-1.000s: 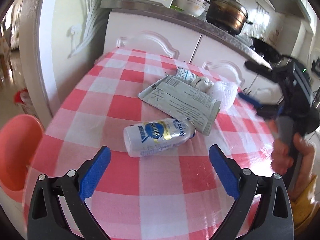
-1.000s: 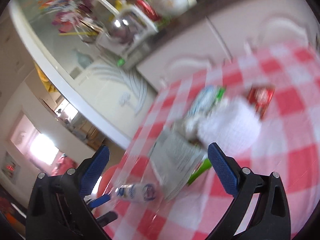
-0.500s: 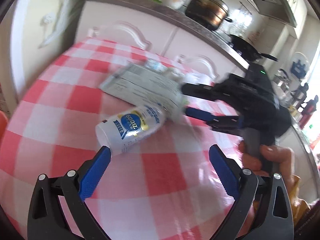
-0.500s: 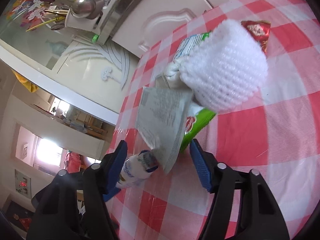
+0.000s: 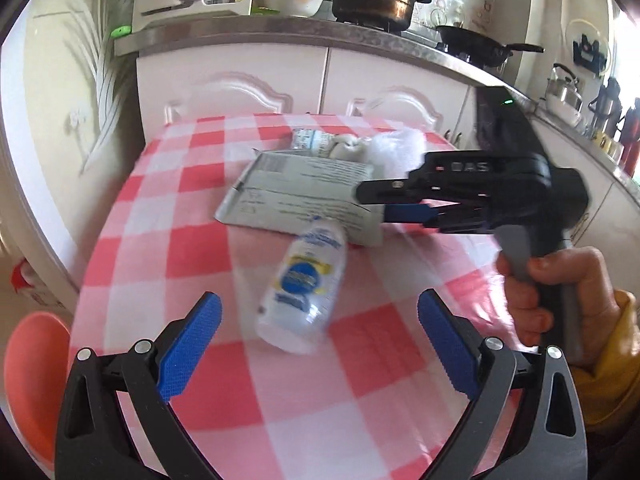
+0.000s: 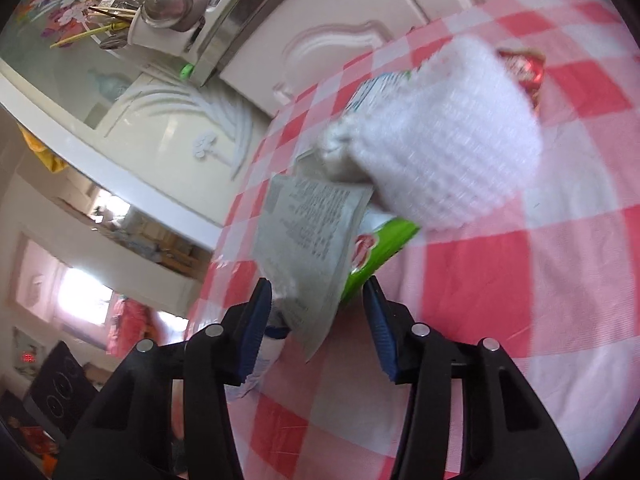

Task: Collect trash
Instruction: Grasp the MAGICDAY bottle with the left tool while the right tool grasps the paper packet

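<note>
The right gripper (image 6: 318, 314) has just been closing: its blue pads, wide apart a second ago, now stand about half as far apart with the near corner of the grey printed packet (image 6: 308, 248) between them. Whether the pads press on it yet cannot be told. In the left wrist view this gripper (image 5: 384, 202) reaches in from the right, held by a hand (image 5: 548, 292) in a yellow sleeve, where a second ago it was back at the table's edge. The left gripper (image 5: 318, 338) hovers wide open and empty above the white plastic bottle (image 5: 306, 288), which has turned from lying crosswise to pointing away. The bottle's blue and yellow label is too blurred to read; the packet's print is too small.

Under the packet lies a green wrapper (image 6: 380, 250), beside it a white foam net (image 6: 444, 136), behind that a red wrapper (image 6: 524, 70), all on the red-checked tablecloth (image 5: 192, 248). An orange stool (image 5: 34, 364) stands at the left.
</note>
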{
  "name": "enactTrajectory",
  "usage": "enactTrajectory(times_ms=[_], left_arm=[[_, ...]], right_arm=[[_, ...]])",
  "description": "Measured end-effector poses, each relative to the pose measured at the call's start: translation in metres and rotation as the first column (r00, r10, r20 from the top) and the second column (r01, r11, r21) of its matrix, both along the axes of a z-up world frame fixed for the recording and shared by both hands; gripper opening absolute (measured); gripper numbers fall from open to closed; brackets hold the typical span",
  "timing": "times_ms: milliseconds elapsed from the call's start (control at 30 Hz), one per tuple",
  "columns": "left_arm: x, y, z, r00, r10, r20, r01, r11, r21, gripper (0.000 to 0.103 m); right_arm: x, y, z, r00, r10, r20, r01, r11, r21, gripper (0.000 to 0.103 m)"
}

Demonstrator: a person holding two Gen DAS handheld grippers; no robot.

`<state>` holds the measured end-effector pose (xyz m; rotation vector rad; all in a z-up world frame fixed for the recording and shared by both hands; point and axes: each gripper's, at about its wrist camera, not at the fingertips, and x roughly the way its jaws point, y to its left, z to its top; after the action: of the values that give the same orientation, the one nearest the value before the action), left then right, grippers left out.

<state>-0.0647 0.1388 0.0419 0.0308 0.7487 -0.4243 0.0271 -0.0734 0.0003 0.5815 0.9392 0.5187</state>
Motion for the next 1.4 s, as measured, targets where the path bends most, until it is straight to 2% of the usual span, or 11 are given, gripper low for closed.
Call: enactTrajectory(times_ms=[100, 267, 300, 367, 667, 800, 933, 1100, 1267, 1333, 1400], left_arm=[[0.013, -0.002, -0.006, 1.0, -0.005, -0.014, 0.005, 1.0, 0.006, 0.097], [0.022, -0.012, -0.016, 0.999, -0.021, -0.028, 0.022, 0.999, 0.042, 0.094], [0.023, -0.012, -0.015, 0.999, -0.02, -0.026, 0.021, 0.999, 0.043, 0.09], [0.025, -0.012, -0.016, 0.999, -0.009, -0.036, 0.011, 0.999, 0.044, 0.071], [0.035, -0.005, -0.026, 0.991, 0.051, -0.121, -0.052, 0.999, -0.002, 0.044], [0.044, 0.006, -0.027, 0.983, 0.121, -0.14, -0.127, 0.991, -0.038, 0.044], [0.058, 0.015, -0.027, 0.973, 0.168, -0.156, -0.182, 0.98, -0.079, 0.044], [0.073, 0.015, -0.029, 0.964, 0.197, -0.178, -0.217, 0.971, -0.102, 0.044], [0.077, 0.013, -0.029, 0.961, 0.202, -0.187, -0.226, 0.967, -0.117, 0.044], [0.077, 0.013, -0.029, 0.961, 0.204, -0.186, -0.229, 0.966, -0.12, 0.044], [0.077, 0.013, -0.029, 0.961, 0.205, -0.187, -0.23, 0.965, -0.125, 0.044]], right_arm=[[-0.003, -0.005, 0.011, 0.998, -0.037, 0.052, 0.04, 0.998, -0.056, 0.05], [0.0, -0.007, 0.019, 0.993, -0.041, 0.114, 0.048, 0.997, -0.064, 0.05], [0.002, -0.007, 0.018, 0.992, -0.038, 0.116, 0.046, 0.997, -0.065, 0.05], [0.008, -0.004, 0.017, 0.994, -0.014, 0.112, 0.022, 0.997, -0.068, 0.05], [0.024, 0.006, 0.006, 0.997, 0.024, 0.077, -0.017, 0.996, -0.088, 0.05], [0.024, 0.017, 0.007, 0.994, 0.075, 0.084, -0.065, 0.99, -0.122, 0.05], [0.022, 0.027, 0.008, 0.986, 0.13, 0.106, -0.12, 0.988, -0.097, 0.05], [0.024, 0.034, 0.007, 0.978, 0.177, 0.11, -0.176, 0.984, -0.024, 0.05], [0.031, 0.033, 0.001, 0.984, 0.167, 0.07, -0.173, 0.981, 0.093, 0.05], [0.029, 0.036, 0.003, 0.984, 0.158, 0.083, -0.163, 0.985, 0.056, 0.045], [0.028, 0.039, 0.004, 0.984, 0.153, 0.091, -0.155, 0.988, 0.01, 0.019]])
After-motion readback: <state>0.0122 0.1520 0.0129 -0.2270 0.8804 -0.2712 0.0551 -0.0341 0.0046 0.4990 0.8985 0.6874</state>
